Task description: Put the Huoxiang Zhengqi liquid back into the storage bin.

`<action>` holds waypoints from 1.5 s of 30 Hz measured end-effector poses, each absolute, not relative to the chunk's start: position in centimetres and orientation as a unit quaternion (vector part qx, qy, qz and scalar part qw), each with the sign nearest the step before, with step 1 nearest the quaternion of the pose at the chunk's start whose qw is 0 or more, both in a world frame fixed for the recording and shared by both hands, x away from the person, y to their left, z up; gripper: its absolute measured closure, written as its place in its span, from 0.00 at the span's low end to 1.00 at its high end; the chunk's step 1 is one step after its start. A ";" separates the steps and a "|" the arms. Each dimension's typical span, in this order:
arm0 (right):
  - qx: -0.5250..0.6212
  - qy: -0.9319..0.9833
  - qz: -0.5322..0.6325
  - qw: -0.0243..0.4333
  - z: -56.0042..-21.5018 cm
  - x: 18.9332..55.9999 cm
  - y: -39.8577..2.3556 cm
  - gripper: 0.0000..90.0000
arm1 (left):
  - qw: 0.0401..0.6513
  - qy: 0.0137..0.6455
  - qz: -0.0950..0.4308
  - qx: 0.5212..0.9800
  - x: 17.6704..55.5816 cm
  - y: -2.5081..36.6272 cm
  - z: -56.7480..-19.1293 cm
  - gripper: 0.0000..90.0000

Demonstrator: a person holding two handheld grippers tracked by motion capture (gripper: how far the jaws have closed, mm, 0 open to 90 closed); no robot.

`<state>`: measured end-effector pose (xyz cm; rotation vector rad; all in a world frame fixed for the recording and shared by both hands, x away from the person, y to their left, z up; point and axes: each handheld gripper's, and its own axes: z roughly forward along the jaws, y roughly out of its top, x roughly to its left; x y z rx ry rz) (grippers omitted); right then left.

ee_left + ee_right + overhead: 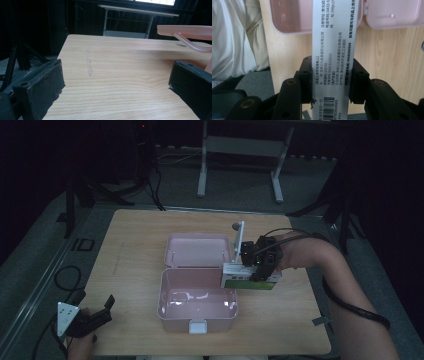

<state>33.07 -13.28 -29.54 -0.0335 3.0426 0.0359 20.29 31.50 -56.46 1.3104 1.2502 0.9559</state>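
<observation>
Dim room, pale wooden table (140,270). By my reading the job is about half done: the carton (248,276) is picked up and carried to the case, not yet laid inside. It is a flat white-and-green medicine carton with printed text and a barcode — hanging over the right rim of the open pink case (197,301), near the table's right edge. The right gripper (329,80) clamps it across its narrow sides. The left gripper (100,312) sits idle at the near left corner, jaws spread, holding nothing.
</observation>
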 end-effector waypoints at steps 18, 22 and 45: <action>-0.061 0.997 0.024 0.032 -30.5 31.4 -6.4 0.69 | 0.521 0.520 0.398 0.547 20.3 31.5 -56.5 0.00; -0.072 0.997 0.025 0.028 -30.9 31.0 -4.7 0.69 | 0.522 0.520 0.397 0.547 20.2 31.6 -56.5 0.00; -0.052 0.998 0.022 -0.007 -38.3 31.5 -2.9 0.69 | 0.522 0.520 0.398 0.547 20.2 31.6 -56.5 0.00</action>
